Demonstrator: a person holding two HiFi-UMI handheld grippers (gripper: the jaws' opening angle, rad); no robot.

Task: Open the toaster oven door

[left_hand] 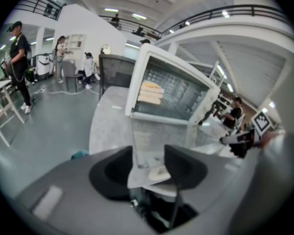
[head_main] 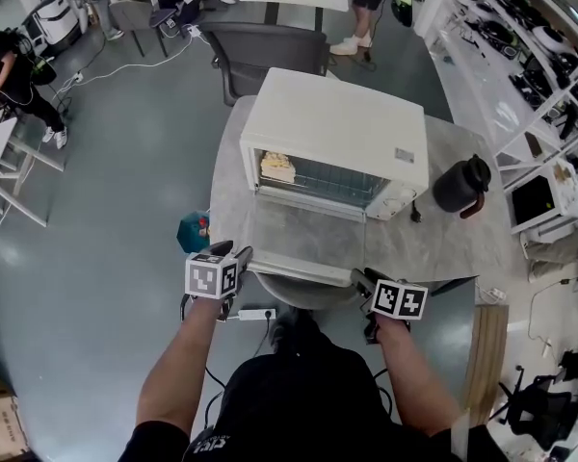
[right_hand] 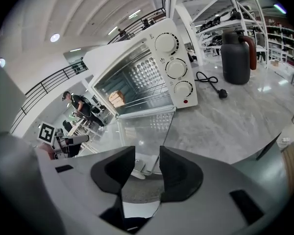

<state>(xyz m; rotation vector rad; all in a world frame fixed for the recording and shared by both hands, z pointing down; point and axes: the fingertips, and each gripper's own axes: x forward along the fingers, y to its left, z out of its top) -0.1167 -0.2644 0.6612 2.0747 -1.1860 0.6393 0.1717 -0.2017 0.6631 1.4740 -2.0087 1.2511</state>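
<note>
I'm holding the left gripper and right gripper with jaws released, the handle of the lowered oven door showing between each pair.

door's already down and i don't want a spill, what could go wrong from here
1. The left gripper and right gripper sit open around the ends of the handle of the lowered door; pushing down further could tip the toaster oven forward.
2. A tilt might slide the bread out.
</note>
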